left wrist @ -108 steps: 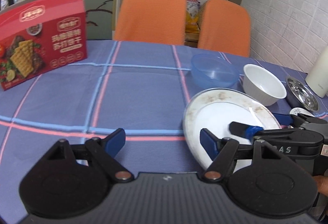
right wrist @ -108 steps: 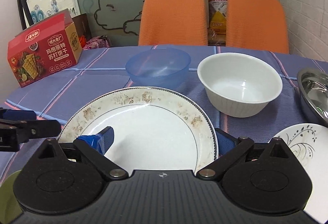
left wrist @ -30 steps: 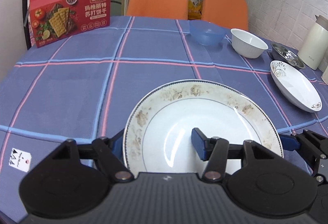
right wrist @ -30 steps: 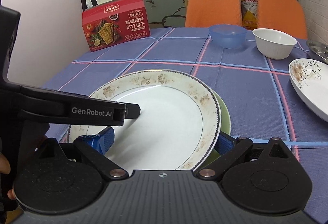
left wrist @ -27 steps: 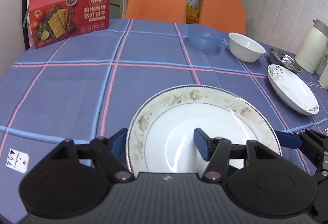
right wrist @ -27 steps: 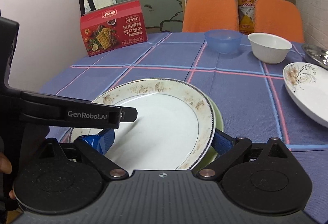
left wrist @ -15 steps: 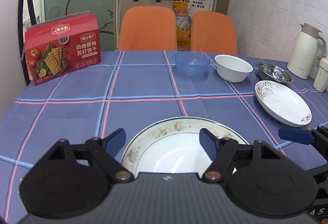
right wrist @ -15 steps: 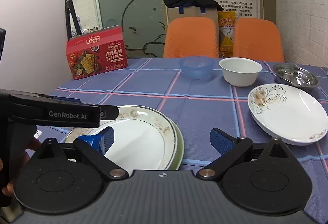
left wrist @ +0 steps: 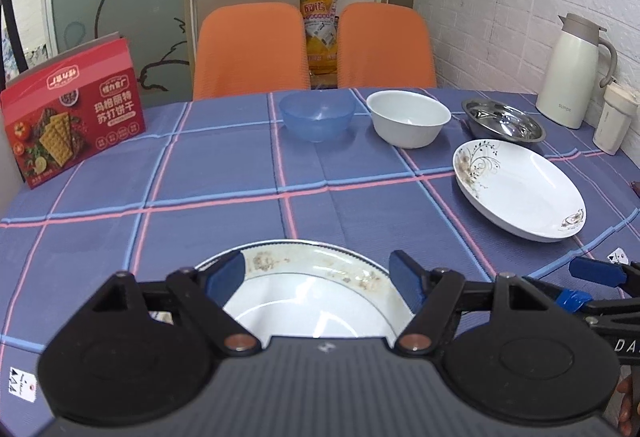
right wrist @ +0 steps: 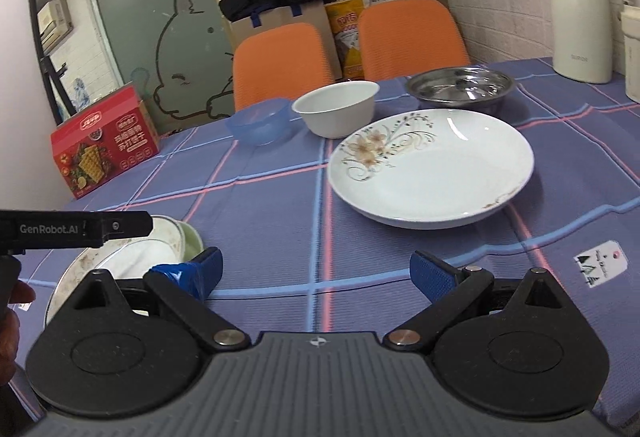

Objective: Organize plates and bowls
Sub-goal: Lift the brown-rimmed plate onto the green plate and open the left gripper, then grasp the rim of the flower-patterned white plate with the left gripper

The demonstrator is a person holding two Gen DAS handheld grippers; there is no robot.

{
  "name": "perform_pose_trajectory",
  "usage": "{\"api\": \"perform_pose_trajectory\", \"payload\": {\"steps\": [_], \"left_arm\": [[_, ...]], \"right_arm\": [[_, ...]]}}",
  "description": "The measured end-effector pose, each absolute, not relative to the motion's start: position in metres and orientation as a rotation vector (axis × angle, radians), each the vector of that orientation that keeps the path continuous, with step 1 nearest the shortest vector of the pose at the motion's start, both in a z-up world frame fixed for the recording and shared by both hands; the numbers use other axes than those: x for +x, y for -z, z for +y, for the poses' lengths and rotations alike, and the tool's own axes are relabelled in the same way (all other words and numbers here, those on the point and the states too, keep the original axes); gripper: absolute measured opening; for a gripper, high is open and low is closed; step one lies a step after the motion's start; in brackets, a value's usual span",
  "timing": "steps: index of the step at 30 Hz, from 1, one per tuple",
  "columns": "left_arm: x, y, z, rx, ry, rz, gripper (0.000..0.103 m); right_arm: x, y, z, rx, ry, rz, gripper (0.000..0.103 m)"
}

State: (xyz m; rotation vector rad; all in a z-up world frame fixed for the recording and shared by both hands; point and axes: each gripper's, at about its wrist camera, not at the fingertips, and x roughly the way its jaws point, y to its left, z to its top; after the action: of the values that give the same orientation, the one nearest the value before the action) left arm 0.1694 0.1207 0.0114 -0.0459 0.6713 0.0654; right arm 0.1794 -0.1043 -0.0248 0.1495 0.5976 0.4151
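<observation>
1. My left gripper [left wrist: 318,277]: fingers spread wide, empty, poised just over the near rim of the gold-rimmed plate [left wrist: 316,301].
2. My right gripper [right wrist: 316,271]: fingers also spread, nothing between them, only bare tablecloth [right wrist: 280,221] below. It faces the floral plate [right wrist: 430,167].
3. Gold-rimmed plate lies flat at the near table edge, on top of a green plate [right wrist: 194,241] whose rim peeks out on its right side. Stack of two looks settled, neither gripper touching it.
4. Step in hand, as I judge it: first stacking finished, both grippers free, next pick is the floral plate.
5. Floral plate sits open side up, to the right and well apart from the stack. Round, so no real long axis; flower print is on its far-left rim, toward the bowls.
6. Next move calls for the right gripper to go forward and low, one finger under the near rim and one over it, then a level carry to the stack.
7. Further out, in a row: blue bowl [left wrist: 318,117], white bowl [left wrist: 408,117], steel bowl [left wrist: 502,119], all upright, just beside one another, not nested yet.
</observation>
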Motion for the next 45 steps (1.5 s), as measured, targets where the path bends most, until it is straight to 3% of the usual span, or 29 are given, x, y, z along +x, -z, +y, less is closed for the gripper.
{"api": "perform_pose_trajectory", "payload": {"steps": [20,31,45], "left_arm": [[0.249,-0.014,0.069,-0.033,0.166,0.823,0.073],[0.333,-0.002,0.041,-0.133,0.278,0.889,0.073],[0.374,0.032,0.013,-0.072,0.210,0.920,0.073]], "right_arm": [[0.213,0.027,-0.202,0.253,-0.257,0.606,0.088],[0.287,0.030,-0.188,0.215,-0.223,0.619,0.088],[0.295,0.042,-0.167,0.065,-0.228,0.634,0.090]]}}
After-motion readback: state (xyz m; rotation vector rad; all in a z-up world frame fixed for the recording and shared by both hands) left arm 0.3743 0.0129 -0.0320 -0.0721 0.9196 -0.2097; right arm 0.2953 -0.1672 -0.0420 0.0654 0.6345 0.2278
